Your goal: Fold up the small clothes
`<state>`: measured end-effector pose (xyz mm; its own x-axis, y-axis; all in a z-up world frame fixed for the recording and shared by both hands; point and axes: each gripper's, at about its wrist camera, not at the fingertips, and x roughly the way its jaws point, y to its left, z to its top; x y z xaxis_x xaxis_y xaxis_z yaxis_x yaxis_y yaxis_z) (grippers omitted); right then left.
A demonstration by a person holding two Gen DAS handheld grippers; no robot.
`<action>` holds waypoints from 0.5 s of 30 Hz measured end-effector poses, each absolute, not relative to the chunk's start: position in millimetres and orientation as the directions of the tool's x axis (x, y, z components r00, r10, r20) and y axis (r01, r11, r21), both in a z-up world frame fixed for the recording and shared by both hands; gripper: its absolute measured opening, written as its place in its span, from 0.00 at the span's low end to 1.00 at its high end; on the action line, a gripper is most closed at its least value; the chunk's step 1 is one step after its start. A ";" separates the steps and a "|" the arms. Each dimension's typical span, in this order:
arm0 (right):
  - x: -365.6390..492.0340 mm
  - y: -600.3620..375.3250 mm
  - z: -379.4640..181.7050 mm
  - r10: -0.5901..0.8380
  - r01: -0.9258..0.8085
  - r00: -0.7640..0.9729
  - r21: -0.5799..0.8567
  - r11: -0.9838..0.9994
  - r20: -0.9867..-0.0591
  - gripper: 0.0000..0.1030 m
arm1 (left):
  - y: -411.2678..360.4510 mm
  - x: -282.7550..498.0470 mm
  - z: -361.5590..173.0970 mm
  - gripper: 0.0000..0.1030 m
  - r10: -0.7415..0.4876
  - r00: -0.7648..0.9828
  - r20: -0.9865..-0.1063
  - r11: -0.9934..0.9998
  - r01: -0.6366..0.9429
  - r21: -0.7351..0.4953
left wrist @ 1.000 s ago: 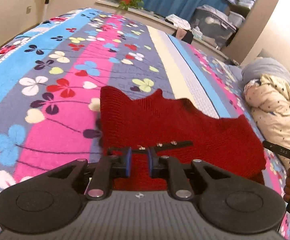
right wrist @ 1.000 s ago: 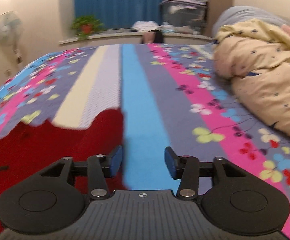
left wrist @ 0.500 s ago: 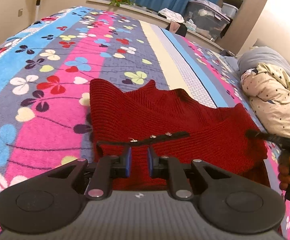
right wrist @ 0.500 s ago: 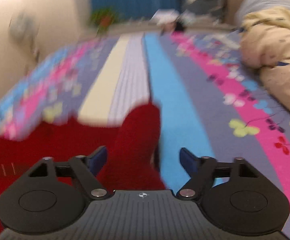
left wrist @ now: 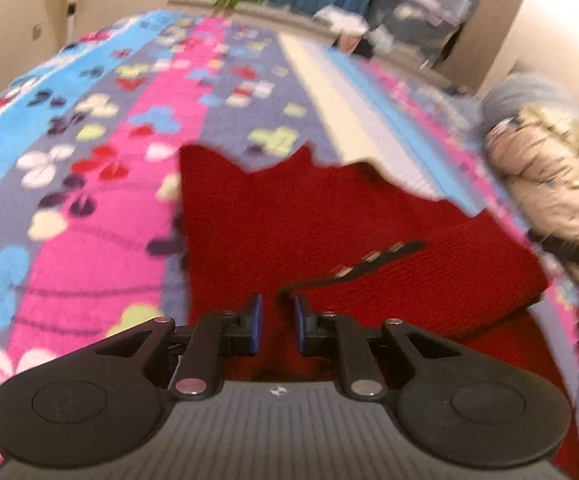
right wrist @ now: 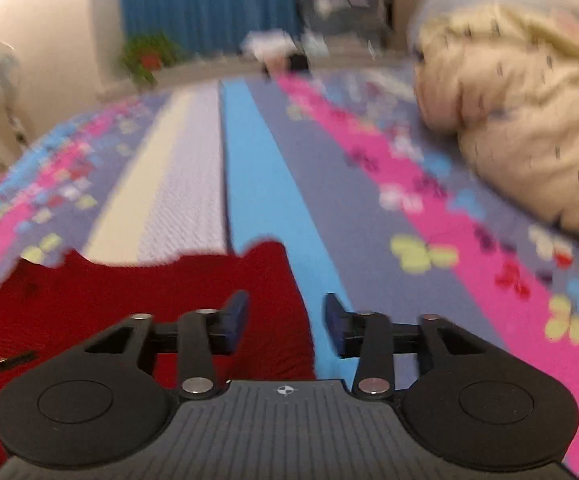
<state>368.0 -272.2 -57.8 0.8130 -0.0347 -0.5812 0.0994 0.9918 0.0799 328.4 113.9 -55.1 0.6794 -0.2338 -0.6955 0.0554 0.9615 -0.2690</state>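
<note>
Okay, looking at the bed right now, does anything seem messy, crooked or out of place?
The red knit garment lies only half folded: its far edge is jagged, and a dark strip with metal snaps runs slantwise across it. A cream quilted garment sits crumpled on the bedspread. Nothing looks spilled or damaged.

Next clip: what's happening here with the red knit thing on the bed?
A person holding a claw in each hand is folding a small red knitted garment that lies on a bed with a flowered, striped blanket. The left claw is nearly closed with red knit between its jaws; whether it grips the fabric is unclear. The right claw, over the garment's right edge, stands open and has just been closing, not yet pinching the fabric. A crumpled cream quilt lies further right.
</note>
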 end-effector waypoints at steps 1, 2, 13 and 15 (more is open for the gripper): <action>366.3 -272.4 -63.4 -0.025 0.071 0.804 0.054 0.996 -0.594 0.64 | 111.6 327.5 -55.0 0.16 -0.248 0.682 -0.688 0.959 0.073 -0.273; 369.3 -271.9 -76.7 -0.038 0.056 0.744 0.007 0.998 -0.667 0.65 | 108.0 327.9 -57.4 0.20 -0.251 0.675 -0.694 0.960 0.084 -0.267; 223.1 -305.0 -22.8 -0.054 0.161 0.807 0.131 0.978 -0.588 0.64 | 99.2 285.7 -33.2 0.37 -0.137 0.743 -0.655 0.990 0.088 -0.106; 181.4 -310.9 -13.7 -0.052 0.166 0.835 0.160 0.973 -0.547 0.64 | 97.4 263.7 -26.3 0.48 -0.104 0.769 -0.630 0.995 0.081 -0.065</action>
